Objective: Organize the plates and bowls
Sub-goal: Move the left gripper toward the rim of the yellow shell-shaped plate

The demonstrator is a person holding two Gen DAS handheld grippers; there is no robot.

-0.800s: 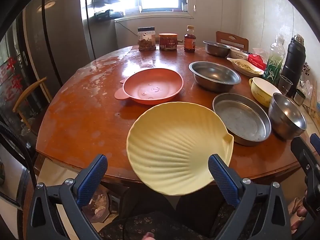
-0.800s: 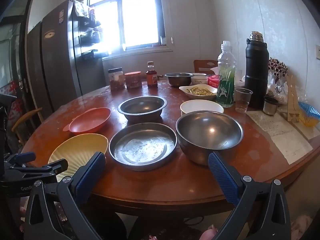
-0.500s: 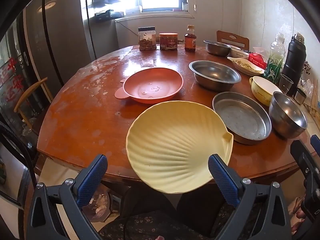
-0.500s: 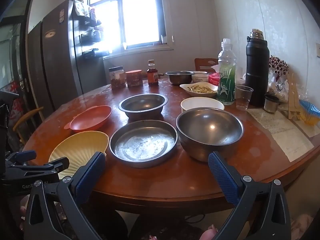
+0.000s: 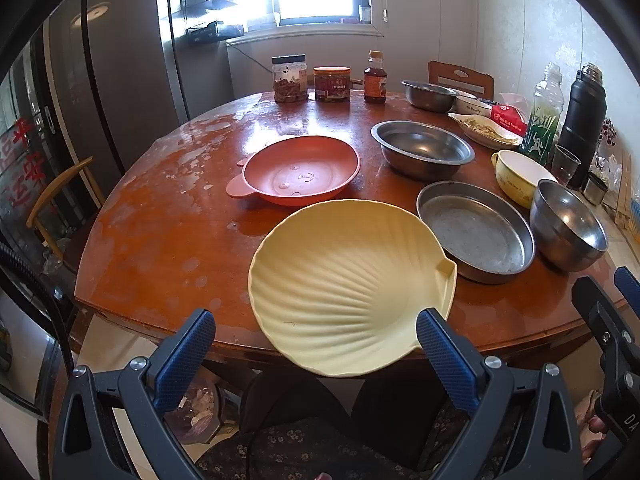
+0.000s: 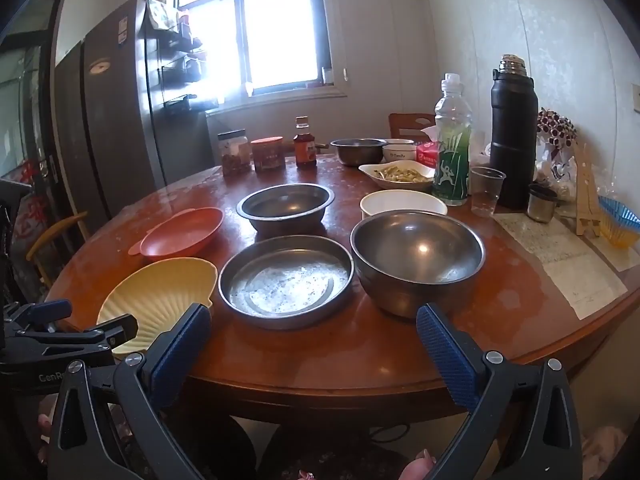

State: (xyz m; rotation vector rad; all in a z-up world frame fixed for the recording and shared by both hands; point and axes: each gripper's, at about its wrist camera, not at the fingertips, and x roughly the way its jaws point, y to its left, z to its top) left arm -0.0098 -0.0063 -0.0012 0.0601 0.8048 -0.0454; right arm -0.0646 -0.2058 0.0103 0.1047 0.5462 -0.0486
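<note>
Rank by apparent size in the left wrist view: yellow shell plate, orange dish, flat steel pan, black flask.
1. yellow shell plate, though it lies nearest the camera
2. flat steel pan and orange dish, too alike to rank
3. black flask

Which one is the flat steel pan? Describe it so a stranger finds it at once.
On the round wooden table, look near the front edge. The flat steel pan sits between the yellow shell plate and the deep steel bowl. It alone is metal yet shallow and flat-bottomed.

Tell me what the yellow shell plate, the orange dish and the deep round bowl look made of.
Yellow shell plate: likely plastic or melamine, matte, with moulded ribs. Orange dish: probably plastic too, dull sheen, moulded tab handle. Deep round bowl: metal, seemingly stainless steel, grey with a bright reflected highlight.
</note>
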